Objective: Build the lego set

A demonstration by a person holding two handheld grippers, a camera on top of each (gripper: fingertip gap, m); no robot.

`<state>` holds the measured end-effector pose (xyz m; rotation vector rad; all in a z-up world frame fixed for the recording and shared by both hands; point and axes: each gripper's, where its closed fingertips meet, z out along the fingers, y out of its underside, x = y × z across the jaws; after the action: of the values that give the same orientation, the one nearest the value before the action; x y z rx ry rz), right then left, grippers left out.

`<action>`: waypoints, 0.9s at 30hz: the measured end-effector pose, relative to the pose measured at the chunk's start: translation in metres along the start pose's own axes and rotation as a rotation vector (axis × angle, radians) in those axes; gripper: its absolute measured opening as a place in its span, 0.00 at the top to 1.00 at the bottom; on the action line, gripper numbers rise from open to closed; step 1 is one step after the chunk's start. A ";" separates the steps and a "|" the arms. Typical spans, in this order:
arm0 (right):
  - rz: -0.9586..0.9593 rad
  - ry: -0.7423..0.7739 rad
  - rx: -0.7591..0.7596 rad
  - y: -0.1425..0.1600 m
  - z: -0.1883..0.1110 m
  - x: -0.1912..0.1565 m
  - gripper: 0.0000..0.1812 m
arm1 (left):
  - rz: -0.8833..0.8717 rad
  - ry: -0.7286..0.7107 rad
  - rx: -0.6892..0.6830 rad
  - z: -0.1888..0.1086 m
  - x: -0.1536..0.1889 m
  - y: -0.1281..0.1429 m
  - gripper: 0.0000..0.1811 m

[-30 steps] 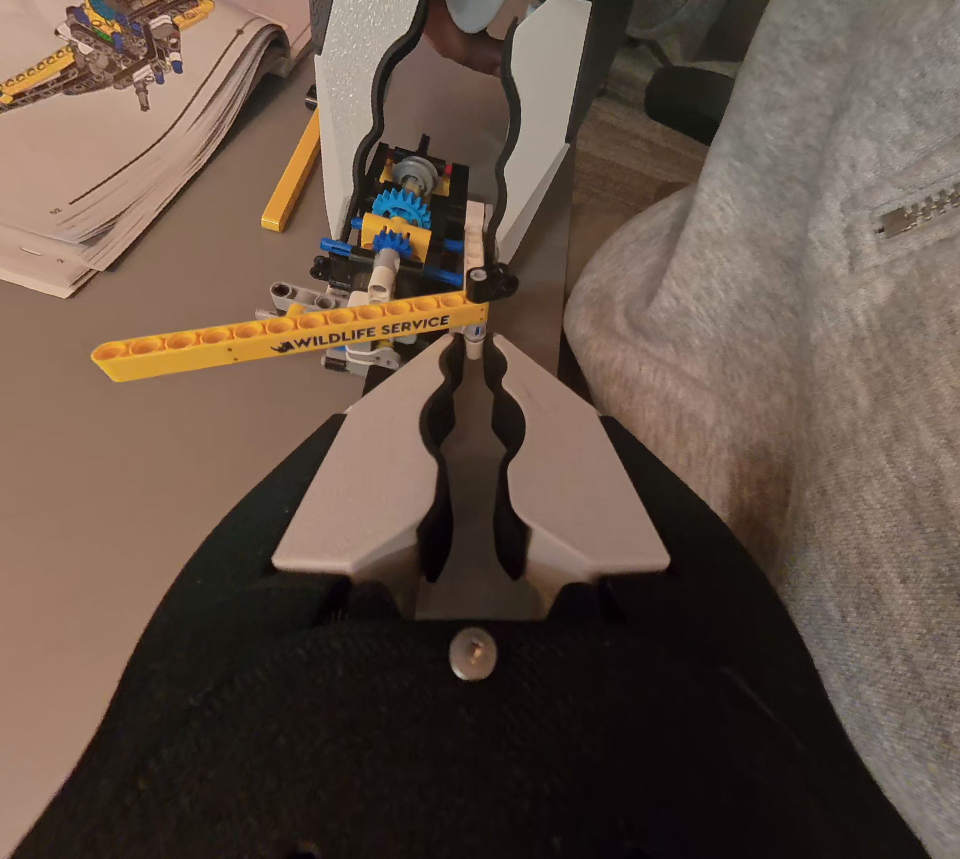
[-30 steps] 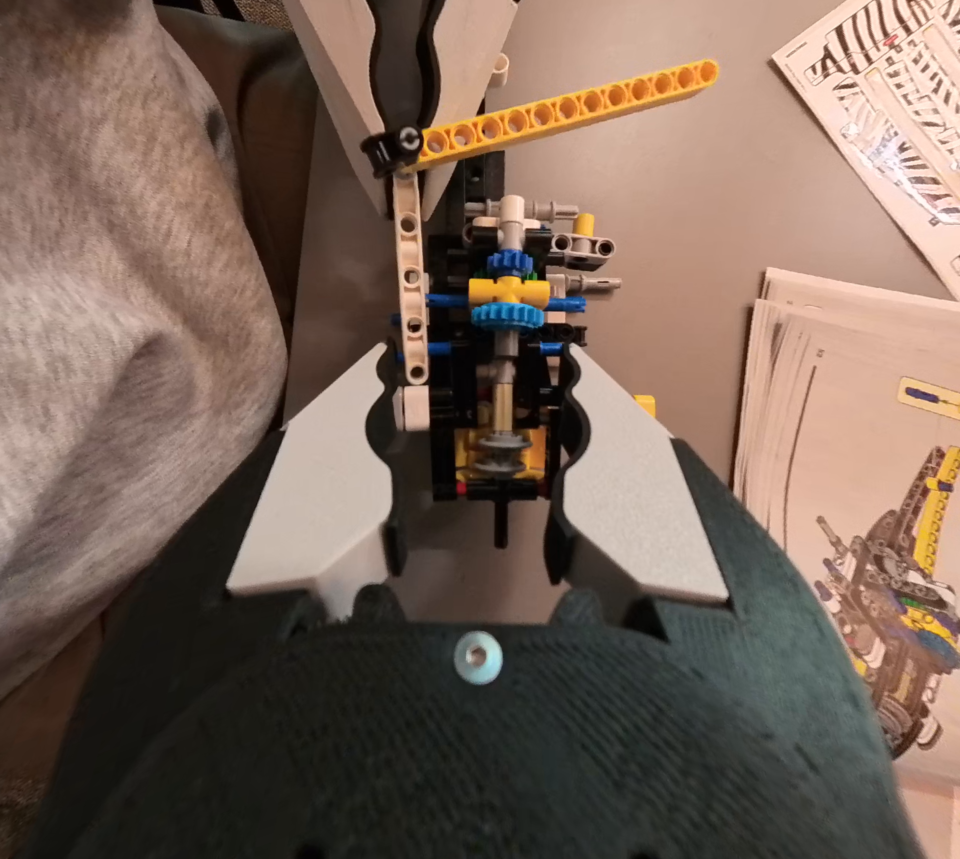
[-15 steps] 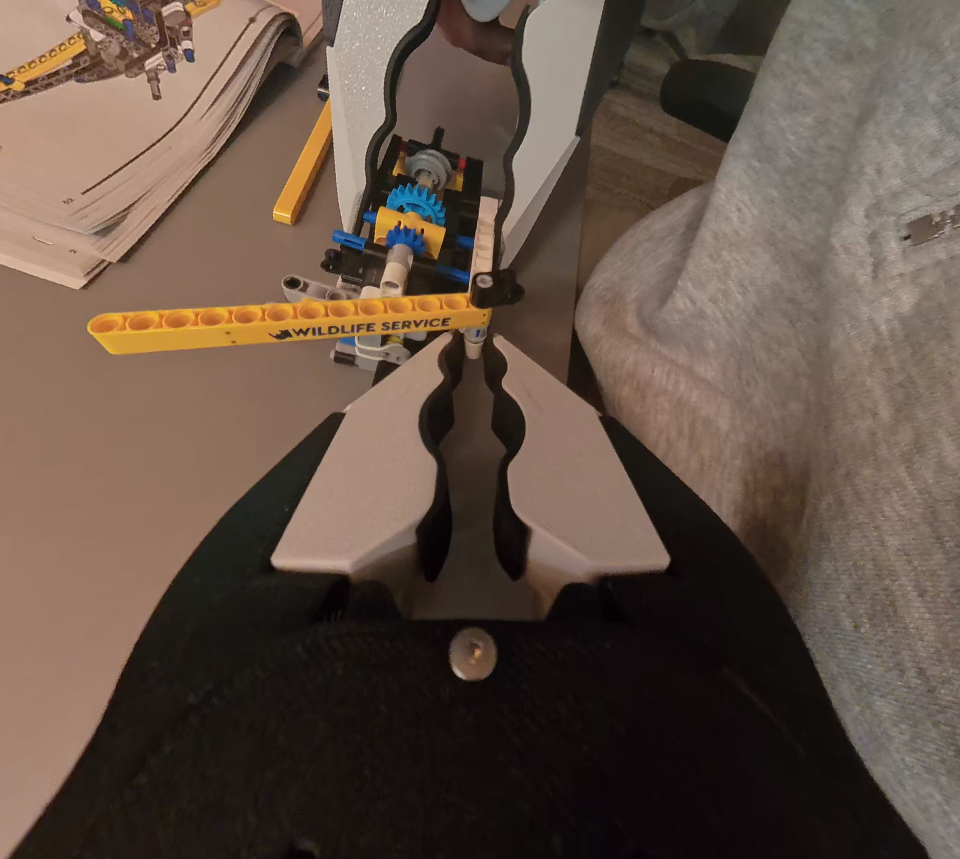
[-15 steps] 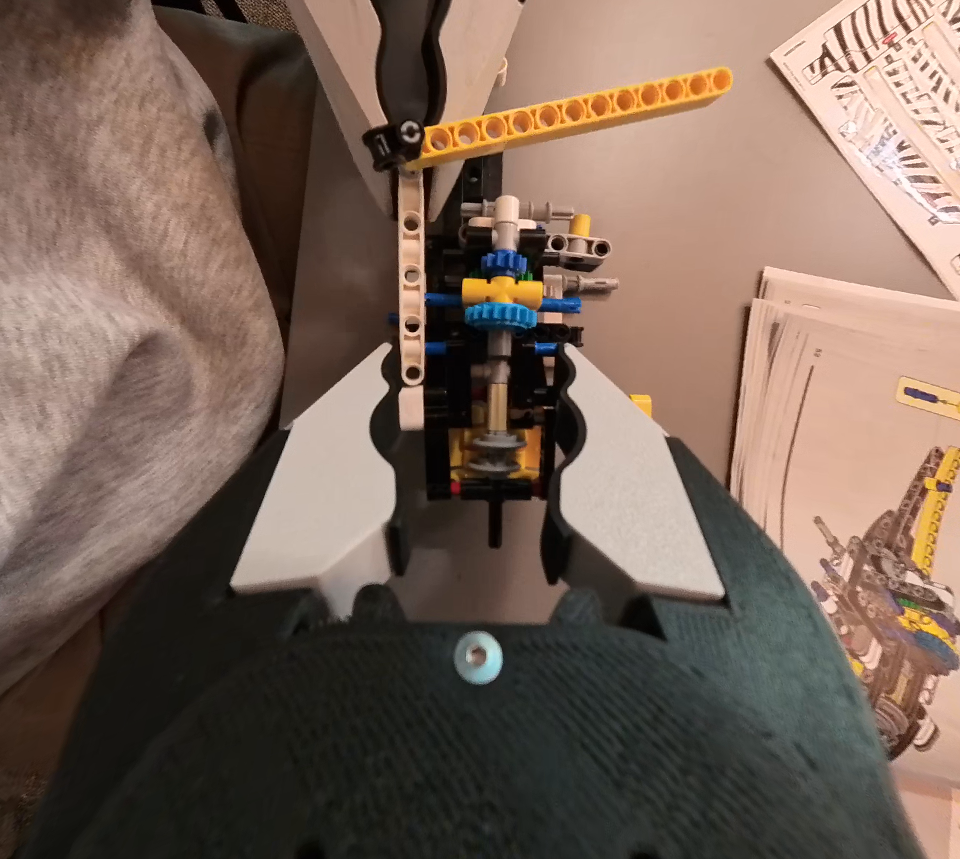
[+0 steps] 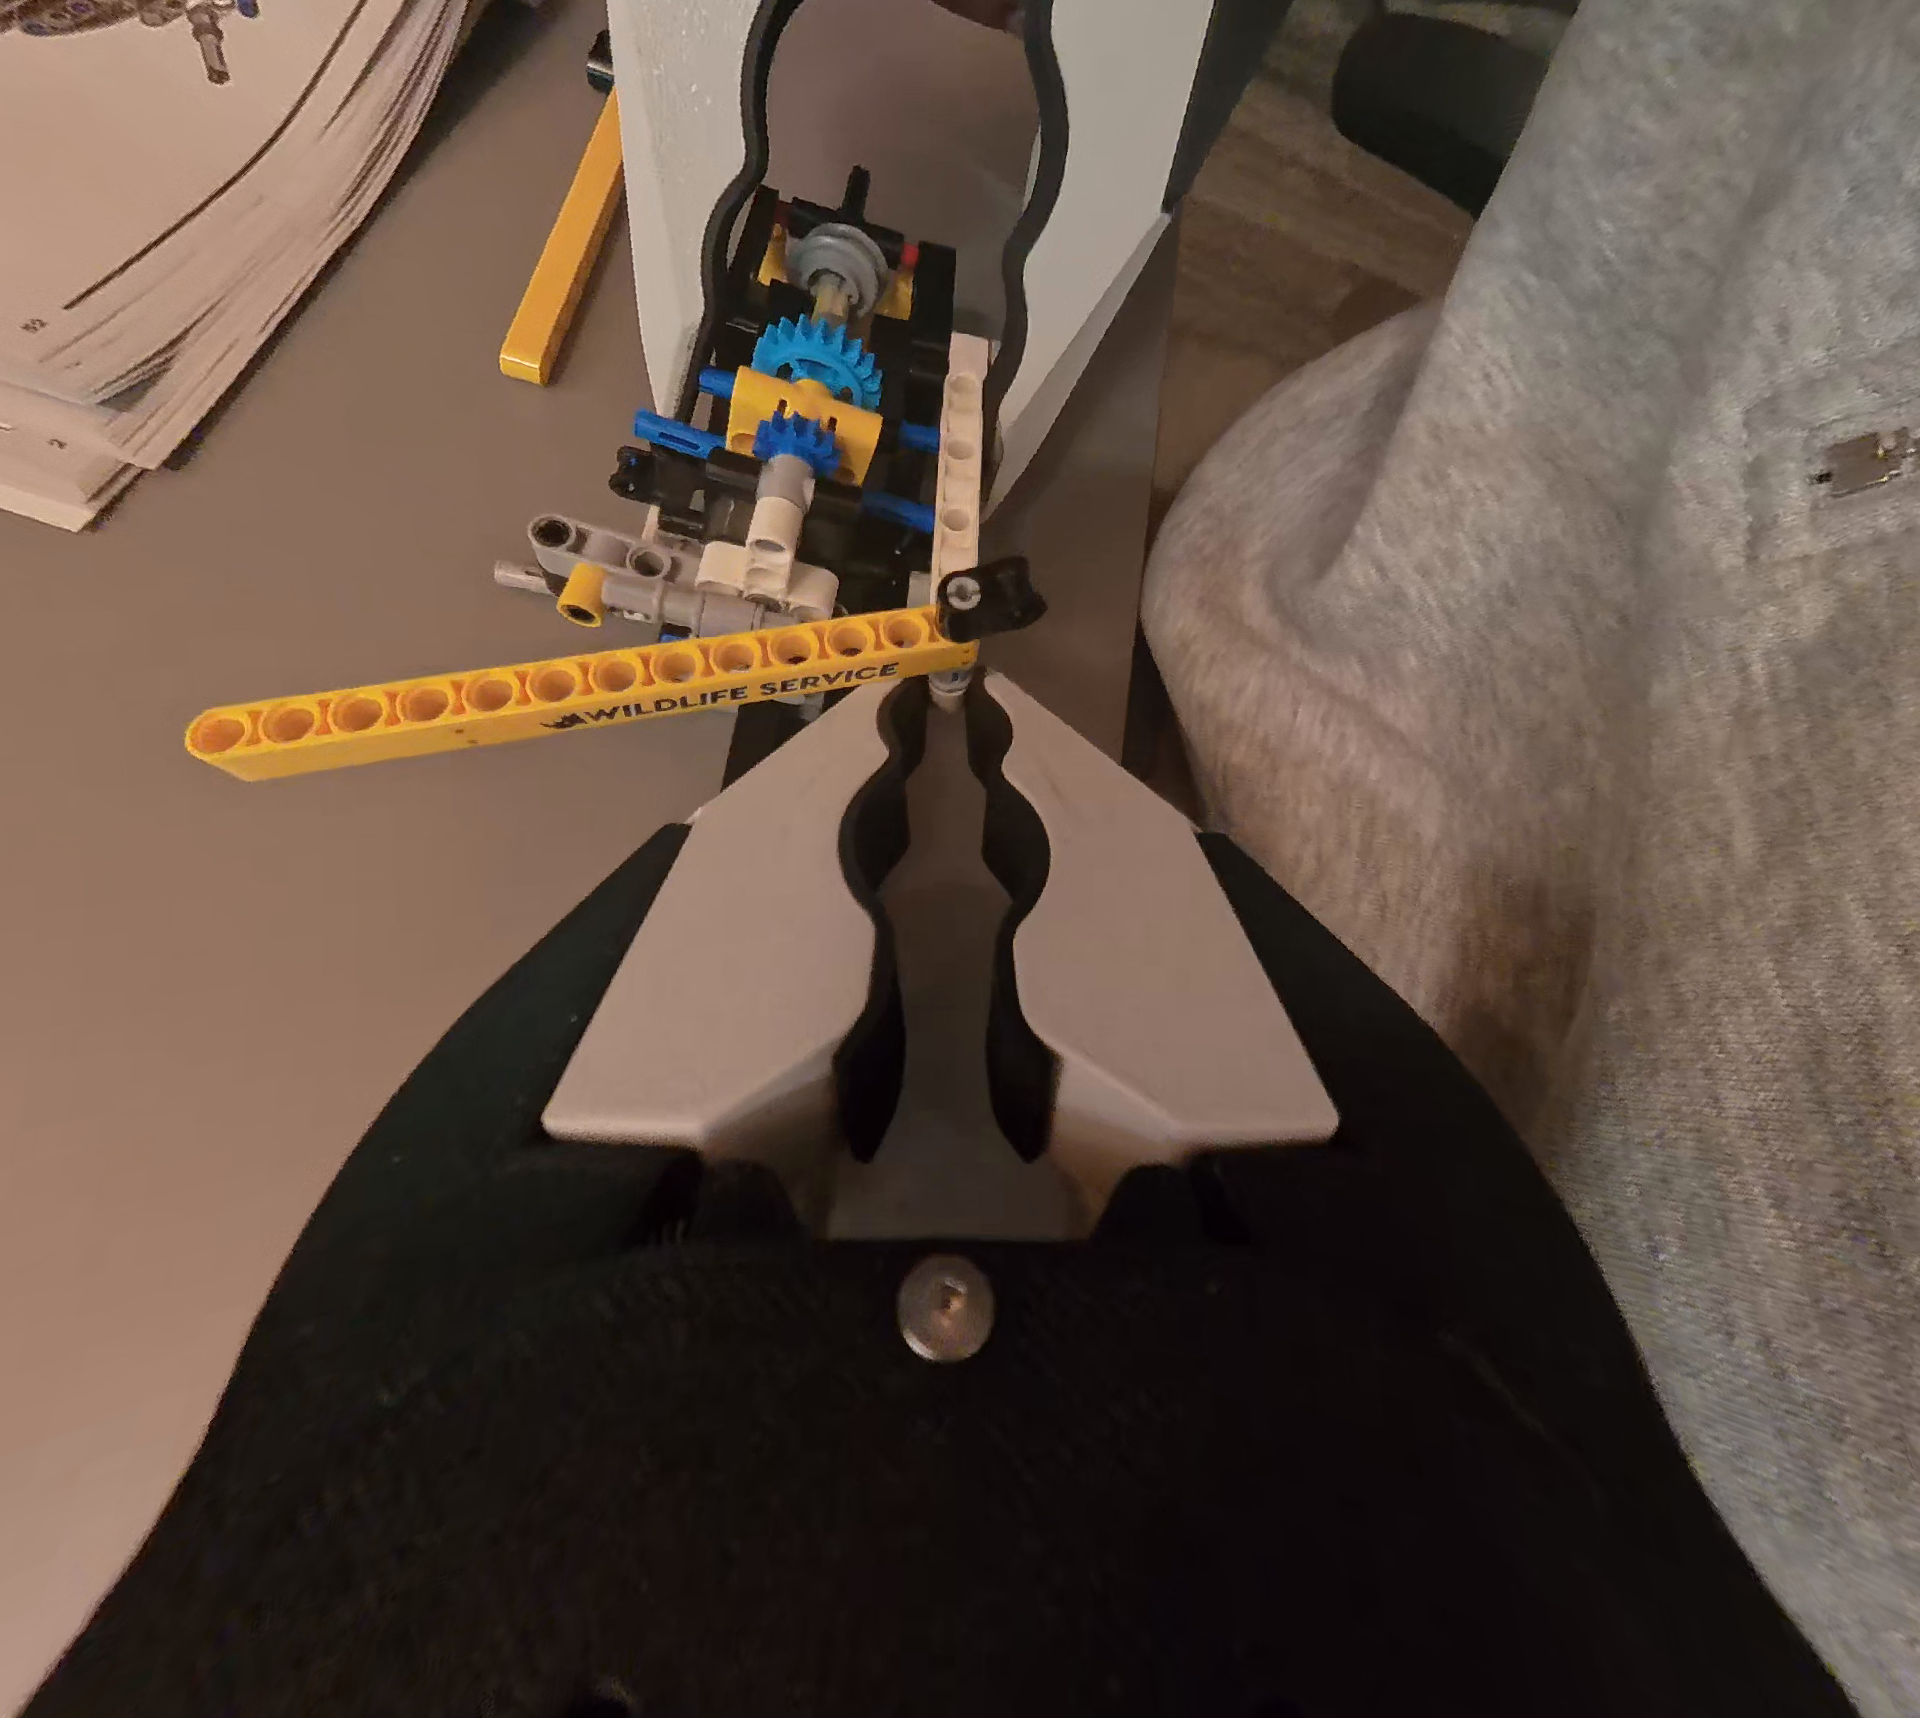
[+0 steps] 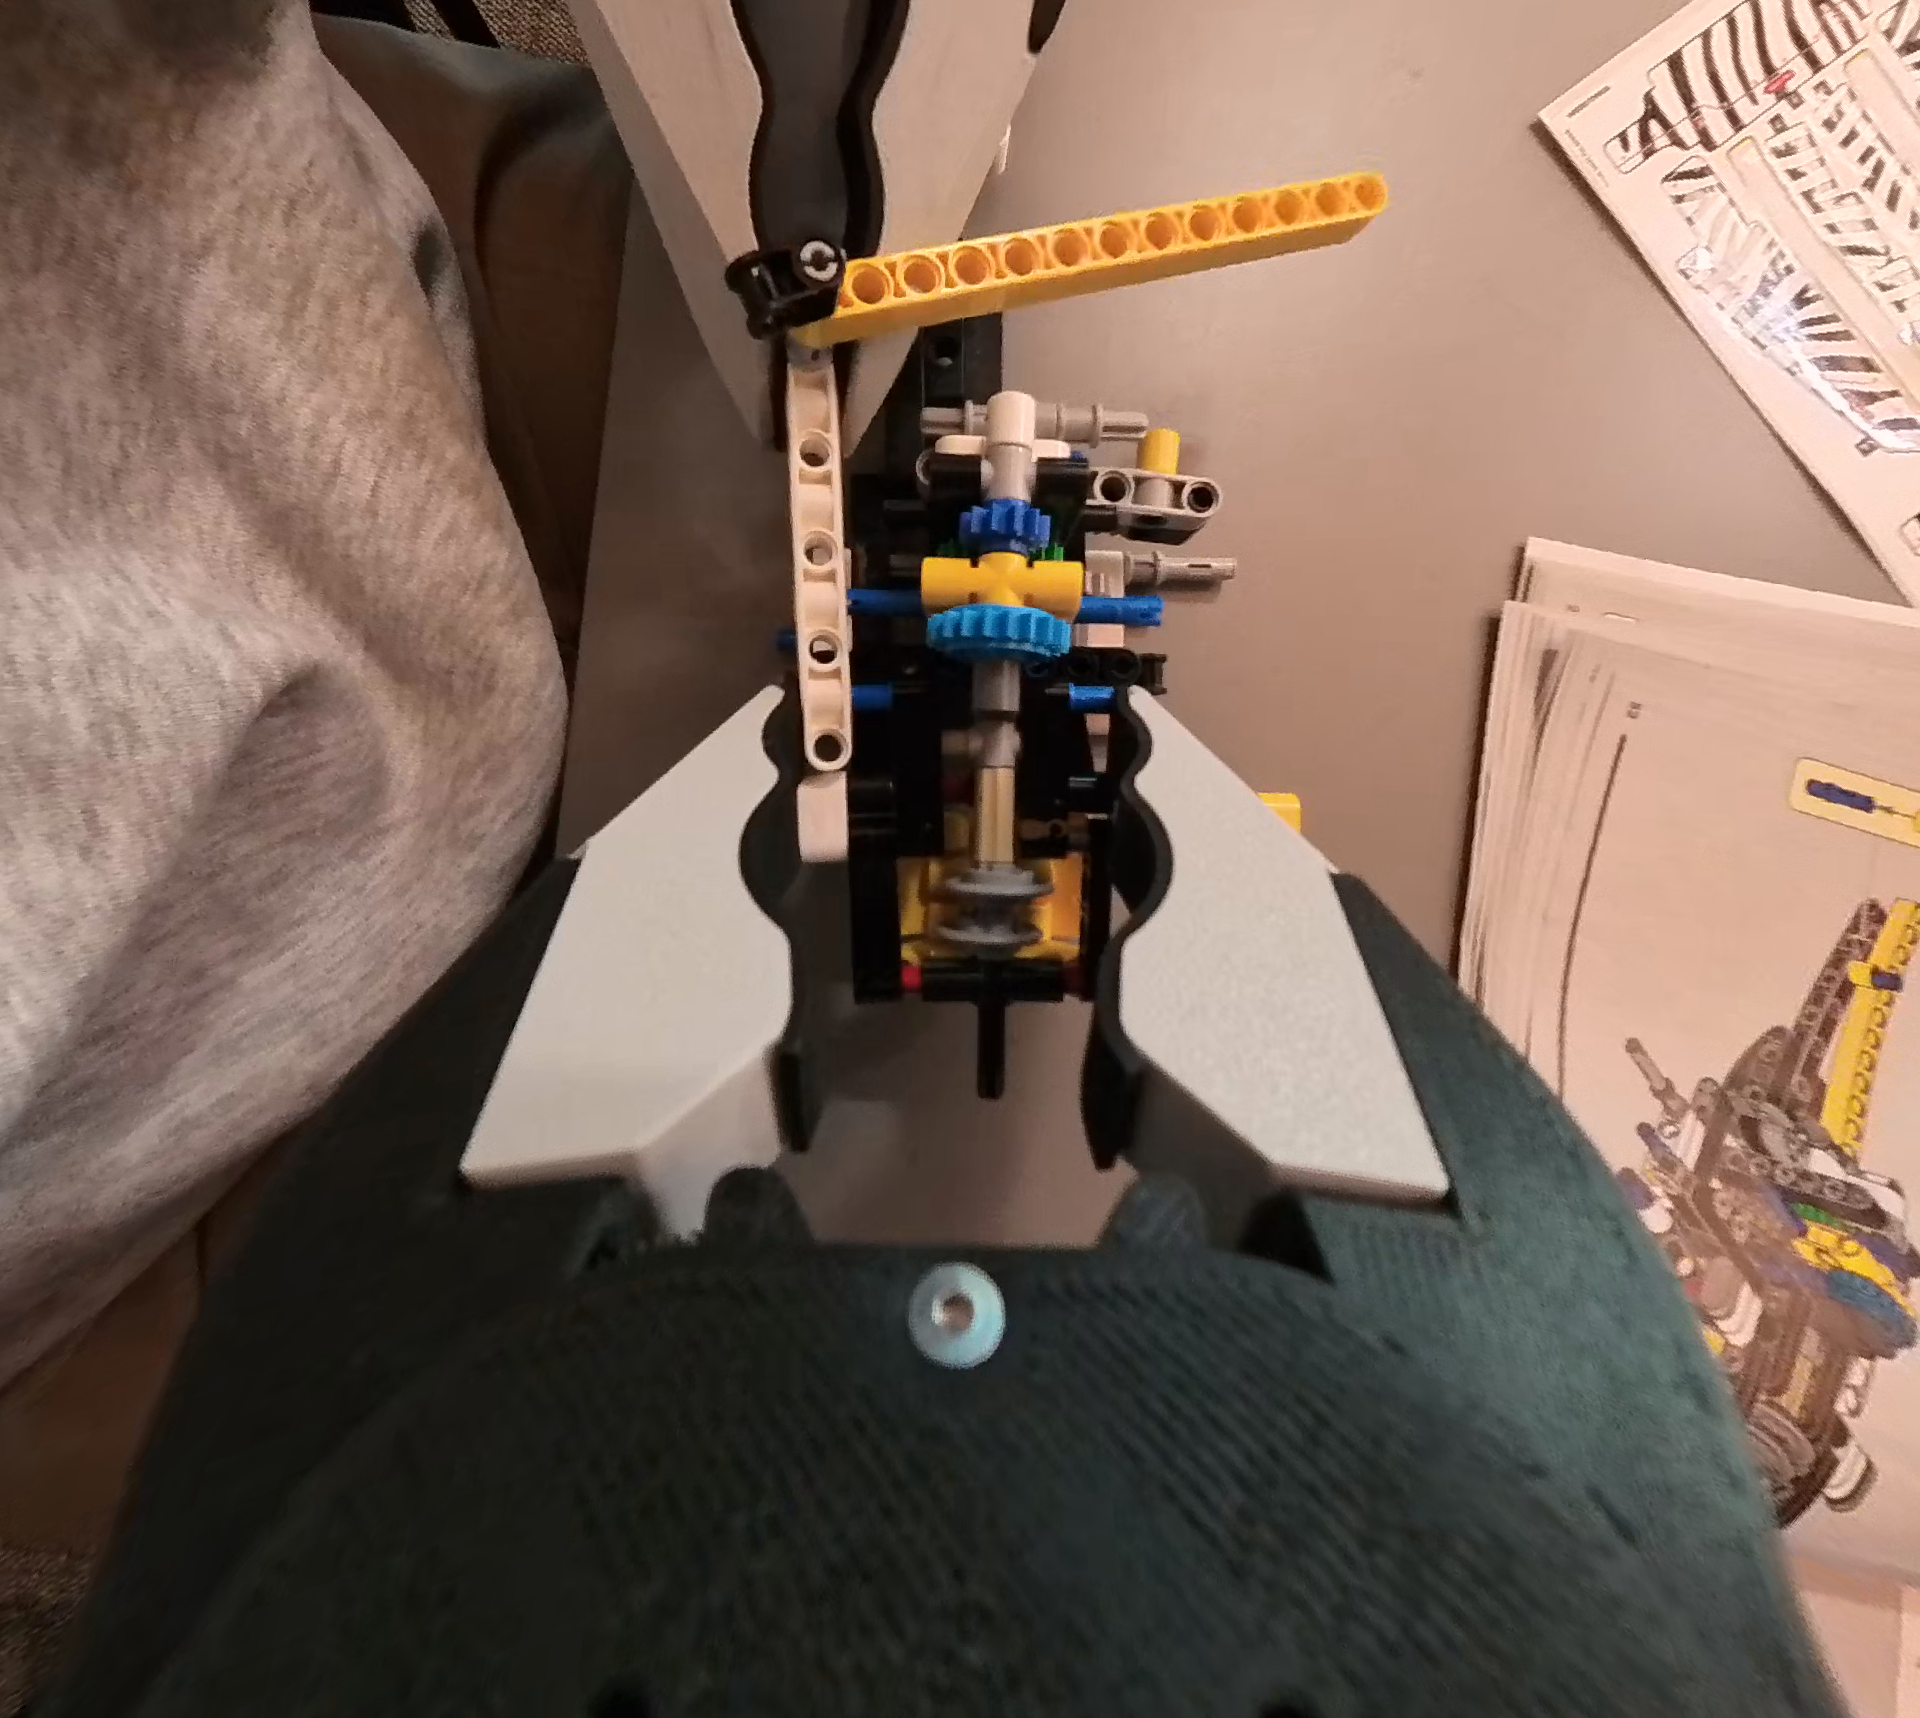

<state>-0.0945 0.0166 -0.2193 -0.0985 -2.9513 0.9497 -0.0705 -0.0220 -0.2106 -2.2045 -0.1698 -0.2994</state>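
Observation:
My right gripper point(image 6: 951, 723) is shut on the black gearbox assembly point(image 6: 997, 608), which has blue gears and a yellow block, and holds it by its sides. The assembly also shows in the left wrist view point(image 5: 810, 421), between the right gripper's fingers point(image 5: 717, 58). My left gripper point(image 5: 940, 702) is shut on a small pin at the end of the long yellow beam point(image 5: 520, 702). There a black connector point(image 5: 987, 598) meets the assembly's white liftarm point(image 5: 961, 453). The beam point(image 6: 1122, 245) sticks out sideways over the table.
An open instruction booklet point(image 5: 156, 110) lies on the grey table point(image 5: 208, 941), with a loose yellow beam point(image 5: 566, 255) beside it. A sticker sheet point(image 6: 1766, 162) lies farther off. A person's grey sweatshirt point(image 5: 1558, 629) fills the side by the table edge.
The yellow beam's free end has swung a little and my left gripper has shifted slightly against the assembly. Both grippers keep their holds.

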 end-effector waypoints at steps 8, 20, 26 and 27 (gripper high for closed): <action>-0.008 0.006 -0.004 0.002 0.001 -0.001 0.68 | 0.022 -0.025 -0.076 -0.002 -0.001 0.002 0.97; -0.010 0.010 -0.007 0.004 0.002 -0.002 0.67 | 0.015 0.004 -0.066 0.001 0.001 0.007 0.97; -0.008 0.002 -0.004 0.002 0.003 -0.004 0.67 | 0.060 0.002 -0.011 -0.003 0.000 0.002 0.97; -0.007 0.002 -0.004 0.002 0.003 -0.004 0.67 | 0.063 0.008 -0.007 -0.003 0.000 0.002 0.97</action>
<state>-0.0910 0.0163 -0.2229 -0.0893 -2.9495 0.9421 -0.0701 -0.0259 -0.2104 -2.2110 -0.0951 -0.2748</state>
